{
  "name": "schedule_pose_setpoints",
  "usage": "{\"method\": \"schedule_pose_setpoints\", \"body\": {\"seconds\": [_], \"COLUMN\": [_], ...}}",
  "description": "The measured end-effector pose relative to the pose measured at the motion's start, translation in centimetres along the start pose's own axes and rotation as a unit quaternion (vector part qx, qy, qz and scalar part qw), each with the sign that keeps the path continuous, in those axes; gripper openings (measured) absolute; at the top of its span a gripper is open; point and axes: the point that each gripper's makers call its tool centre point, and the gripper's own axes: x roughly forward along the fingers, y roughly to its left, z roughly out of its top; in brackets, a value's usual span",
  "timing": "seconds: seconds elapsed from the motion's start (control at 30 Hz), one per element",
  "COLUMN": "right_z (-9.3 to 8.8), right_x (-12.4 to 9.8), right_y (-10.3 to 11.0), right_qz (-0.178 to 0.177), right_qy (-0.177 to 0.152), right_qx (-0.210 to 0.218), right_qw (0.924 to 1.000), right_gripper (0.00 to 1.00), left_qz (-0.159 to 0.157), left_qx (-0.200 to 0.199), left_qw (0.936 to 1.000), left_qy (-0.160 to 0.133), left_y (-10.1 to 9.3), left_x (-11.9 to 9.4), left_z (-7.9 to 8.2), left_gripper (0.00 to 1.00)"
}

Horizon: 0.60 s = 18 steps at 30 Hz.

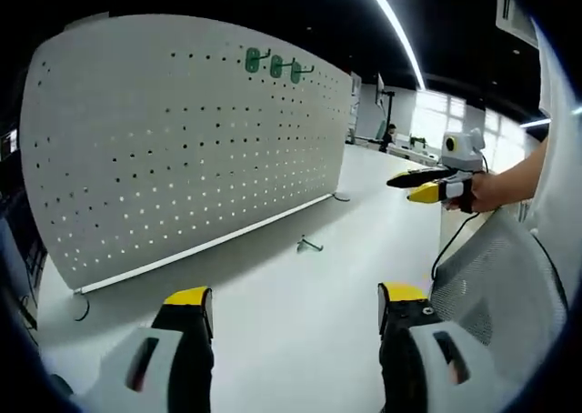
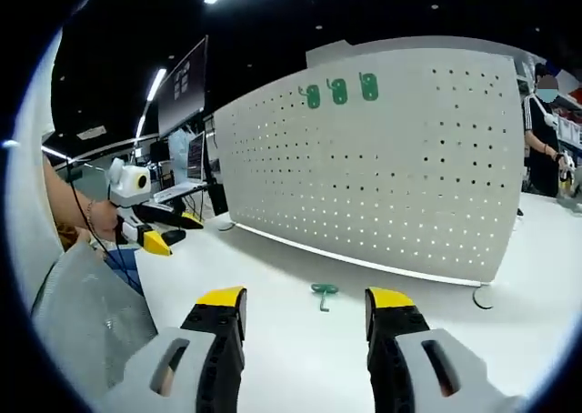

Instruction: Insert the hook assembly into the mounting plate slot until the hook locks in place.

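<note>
A white pegboard stands upright on the white table, with three green hooks hung in a row near its top. One loose green hook lies on the table in front of the board. My left gripper is open with nothing between its jaws, well short of the loose hook; it also appears at the left of the right gripper view. My right gripper is open and empty just before the loose hook, and it comes into the left gripper view held by a hand.
The white table spreads in front of the board. A grey mesh chair back is beside me. Monitors stand behind the board's left end, and a person stands at the far right.
</note>
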Motion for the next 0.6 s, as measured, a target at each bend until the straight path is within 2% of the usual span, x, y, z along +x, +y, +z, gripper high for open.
{"method": "schedule_pose_setpoints", "body": {"seconds": [0.13, 0.27, 0.33, 0.6], "right_z": [0.1, 0.0, 0.0, -0.1], "right_x": [0.0, 0.0, 0.0, 0.0], "right_y": [0.1, 0.1, 0.0, 0.0], "right_qz": [0.001, 0.001, 0.001, 0.0], "right_qy": [-0.002, 0.0, 0.001, 0.003], "right_qx": [0.003, 0.003, 0.002, 0.006], "right_qw": [1.0, 1.0, 1.0, 1.0], "right_gripper": [0.51, 0.51, 0.52, 0.51], "left_qz": [-0.007, -0.025, -0.034, -0.068], "left_qx": [0.007, 0.036, 0.027, 0.064], "left_qw": [0.9999, 0.9985, 0.9985, 0.9934], "left_qy": [0.002, 0.034, 0.033, 0.066], "left_y": [-0.1, -0.4, -0.5, -0.8], "left_x": [0.9, 2.5, 3.2, 5.9], "left_z": [0.7, 0.6, 0.9, 1.3], "left_gripper": [0.76, 0.76, 0.76, 0.76]}}
